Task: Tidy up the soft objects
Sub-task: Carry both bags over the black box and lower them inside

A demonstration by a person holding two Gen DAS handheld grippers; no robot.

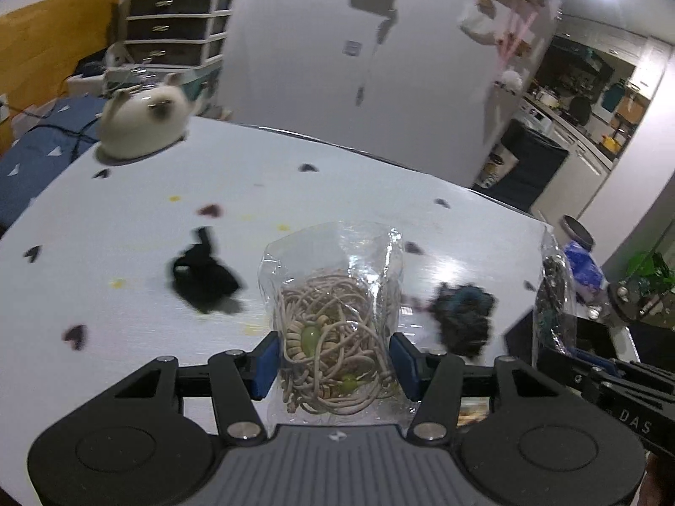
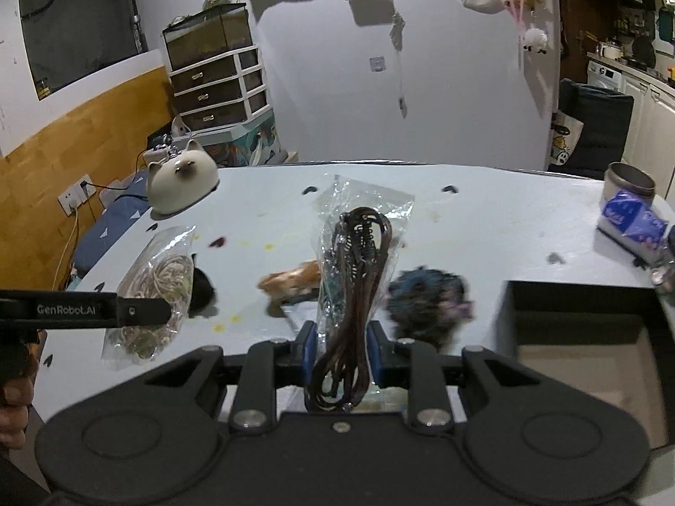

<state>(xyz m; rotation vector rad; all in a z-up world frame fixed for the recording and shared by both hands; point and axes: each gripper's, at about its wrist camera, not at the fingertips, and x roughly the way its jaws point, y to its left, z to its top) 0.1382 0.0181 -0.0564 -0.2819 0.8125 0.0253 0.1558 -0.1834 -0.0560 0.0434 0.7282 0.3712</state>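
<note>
My left gripper (image 1: 333, 364) is shut on a clear bag of beige cord and beads (image 1: 333, 324), held above the white table (image 1: 126, 219); the bag also shows in the right wrist view (image 2: 156, 286). My right gripper (image 2: 341, 348) is shut on a clear bag of dark brown cord (image 2: 358, 261), seen at the right edge of the left wrist view (image 1: 552, 303). On the table lie a black soft item (image 1: 204, 278), a dark blue-green fuzzy item (image 1: 464, 316) (image 2: 426, 299) and an orange-tan soft item (image 2: 291, 282).
A black open box (image 2: 582, 333) stands at the table's right front. A white cat-shaped ornament (image 1: 143, 122) (image 2: 181, 181) sits at the far left. A metal tin (image 2: 628, 181) and a blue-purple packet (image 2: 633, 223) are at the far right.
</note>
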